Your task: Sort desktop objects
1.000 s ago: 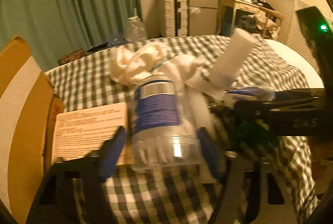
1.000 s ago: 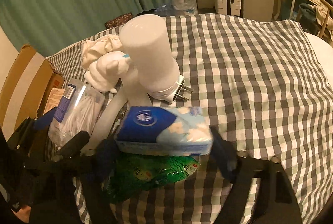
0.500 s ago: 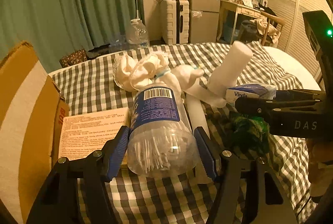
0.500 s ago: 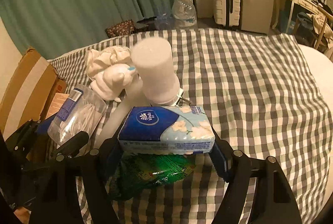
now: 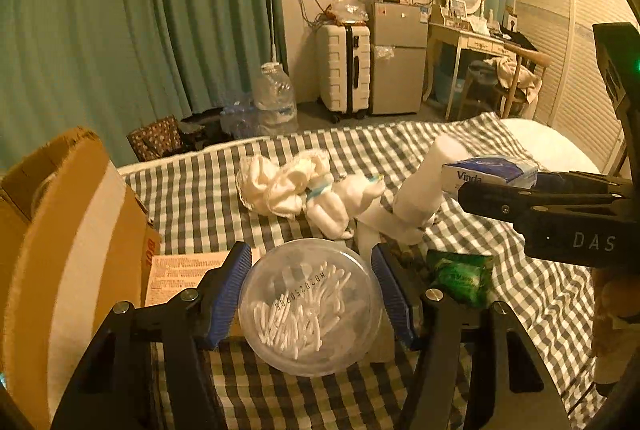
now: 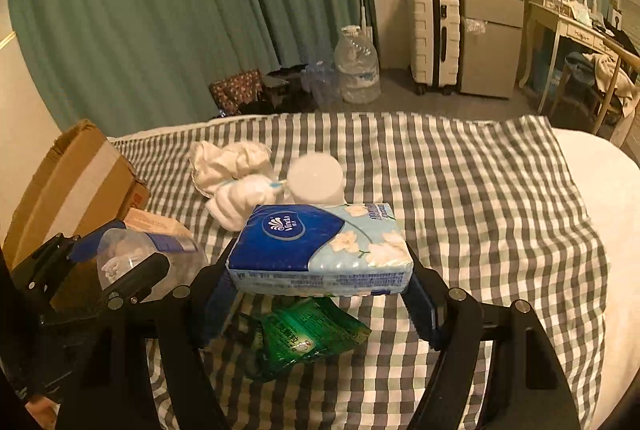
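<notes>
- I'm gripping cotton-swab jar [image 5: 310, 304] in L jaws, Vinda tissue pack [image 6: 320, 250] in R jaws.
- I'm keeping both level, squeezing steady, heading twd cardboard box [image 5: 68, 226].

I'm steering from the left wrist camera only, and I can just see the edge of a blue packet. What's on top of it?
Observer: The tissue pack has a blue top with a round white logo and pale flowers.
Operator: Is it lying on the bed?
Observer: No, the right gripper clamps its two ends, clear of the checked bedspread.
Operator: What's under it?
Observer: A green foil packet, lying flat right below.
</notes>
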The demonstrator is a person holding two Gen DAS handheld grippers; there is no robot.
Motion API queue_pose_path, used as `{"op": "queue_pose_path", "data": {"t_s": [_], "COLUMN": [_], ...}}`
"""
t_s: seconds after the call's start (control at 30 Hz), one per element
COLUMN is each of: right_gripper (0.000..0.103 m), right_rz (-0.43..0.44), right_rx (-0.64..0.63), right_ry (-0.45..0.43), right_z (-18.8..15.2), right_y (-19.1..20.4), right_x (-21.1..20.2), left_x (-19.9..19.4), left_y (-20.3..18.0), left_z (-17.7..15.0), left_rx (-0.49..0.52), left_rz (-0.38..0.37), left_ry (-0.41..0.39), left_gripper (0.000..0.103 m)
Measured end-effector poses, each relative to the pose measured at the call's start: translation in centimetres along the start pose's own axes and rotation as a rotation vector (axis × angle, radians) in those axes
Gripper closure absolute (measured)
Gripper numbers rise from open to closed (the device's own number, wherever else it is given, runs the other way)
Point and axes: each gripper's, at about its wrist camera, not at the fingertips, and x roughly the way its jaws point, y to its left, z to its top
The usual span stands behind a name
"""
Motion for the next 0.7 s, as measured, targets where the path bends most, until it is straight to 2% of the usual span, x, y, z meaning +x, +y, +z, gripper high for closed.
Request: {"op": "queue_pose_path", "data": {"t_s": [0.47,0.7], "right_gripper": [0.03,0.03], "right_rz": [0.0,-0.007], "right_rx": [-0.031,-0.052], "right_ry": [-0.115,-0.189], "right_z": [2.0,2.7], "right_y": [1.5,2.5], "right_x": [-4.3,-7.1], "left_x": [-4.2,-7.2], "left_y": [0.2,0.5], "left_z": [2.4,4.0], "left_rx": [-0.024,-0.043], "left_rz": [0.039,0.058], "left_ry": [-0.099,-0.181], "left_gripper": [0.039,0.039]}}
